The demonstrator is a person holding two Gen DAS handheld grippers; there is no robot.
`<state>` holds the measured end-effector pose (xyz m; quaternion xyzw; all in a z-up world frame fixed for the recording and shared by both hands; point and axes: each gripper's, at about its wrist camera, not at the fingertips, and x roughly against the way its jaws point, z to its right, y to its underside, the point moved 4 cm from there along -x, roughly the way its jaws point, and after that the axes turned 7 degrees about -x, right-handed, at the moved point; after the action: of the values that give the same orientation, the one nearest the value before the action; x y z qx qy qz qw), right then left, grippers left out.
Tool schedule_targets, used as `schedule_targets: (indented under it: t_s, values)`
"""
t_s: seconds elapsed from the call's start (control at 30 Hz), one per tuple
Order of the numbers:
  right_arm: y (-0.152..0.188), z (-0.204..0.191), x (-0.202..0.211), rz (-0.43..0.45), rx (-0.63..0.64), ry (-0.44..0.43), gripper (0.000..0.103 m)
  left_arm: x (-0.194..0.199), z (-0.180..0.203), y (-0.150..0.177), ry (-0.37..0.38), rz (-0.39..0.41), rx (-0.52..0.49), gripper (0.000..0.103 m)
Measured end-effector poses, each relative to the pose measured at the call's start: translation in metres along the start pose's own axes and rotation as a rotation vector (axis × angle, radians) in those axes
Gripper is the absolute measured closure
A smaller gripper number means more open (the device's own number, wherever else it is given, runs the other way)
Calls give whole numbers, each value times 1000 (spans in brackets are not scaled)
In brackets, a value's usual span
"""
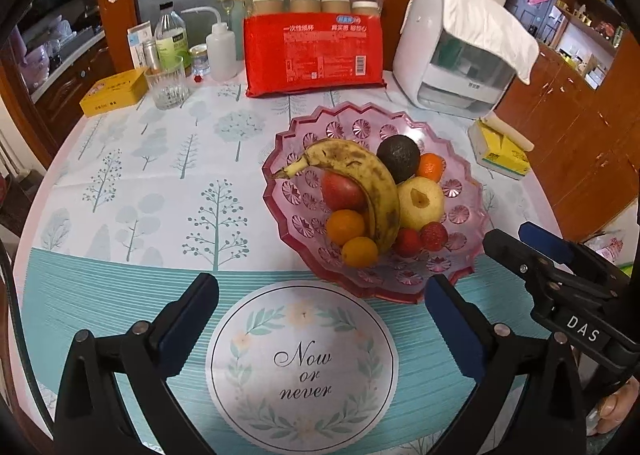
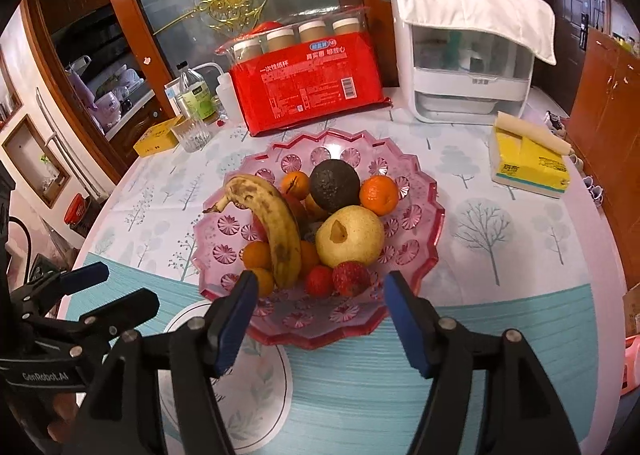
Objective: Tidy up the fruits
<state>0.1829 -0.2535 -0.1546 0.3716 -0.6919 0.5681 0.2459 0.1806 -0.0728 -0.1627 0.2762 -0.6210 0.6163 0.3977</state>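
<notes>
A pink glass fruit bowl (image 1: 460, 215) (image 2: 416, 223) stands on the table. It holds a spotted banana (image 1: 372, 183) (image 2: 276, 223), a dark avocado (image 1: 398, 157) (image 2: 334, 185), a yellow pear (image 1: 420, 199) (image 2: 350, 235), a red apple (image 1: 342, 191), several oranges and two strawberries (image 1: 434, 235) (image 2: 350, 279). My left gripper (image 1: 320, 291) is open and empty, just in front of the bowl's near left rim. My right gripper (image 2: 318, 287) is open and empty, over the bowl's near rim by the strawberries; it shows at the right of the left wrist view (image 1: 524, 239).
At the table's back stand a red pack of paper cups (image 1: 314, 51), a white appliance with a cloth (image 1: 460, 51), a glass (image 1: 166, 85), bottles and a yellow tin (image 1: 114, 91). A yellow tissue pack (image 1: 500, 151) lies right of the bowl. A round printed emblem (image 1: 302, 367) lies near me.
</notes>
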Motion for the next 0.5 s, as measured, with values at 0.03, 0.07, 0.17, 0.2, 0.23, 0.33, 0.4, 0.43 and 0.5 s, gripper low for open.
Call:
schedule_targets:
  t_s: [0.03, 0.07, 0.17, 0.2, 0.23, 0.33, 0.4, 0.43, 0.5]
  values:
    - [2, -1, 5, 6, -3, 0, 37, 4, 1, 1, -2, 7, -6, 1]
    - [4, -3, 9, 9, -6, 0, 37, 9, 2, 2, -2, 16, -12, 1]
    - [10, -6, 19, 16, -20, 3, 37, 22, 4, 7, 3, 36, -24, 1]
    - [12, -7, 22, 17, -22, 4, 37, 27, 4, 9, 9, 41, -24, 1]
    - [15, -9, 25, 18, -25, 8, 37, 30, 3, 11, 15, 44, -23, 1]
    - [27, -15, 38, 18, -36, 18, 36, 45, 0, 18, 23, 54, -24, 1]
    - [37, -19, 47, 15, -47, 23, 36, 59, -3, 25, 13, 63, -28, 1]
    - [43, -22, 52, 13, -52, 25, 36, 65, -4, 28, 5, 66, -26, 1]
    - [54, -28, 63, 4, -59, 33, 34, 79, -8, 34, 0, 72, -24, 1]
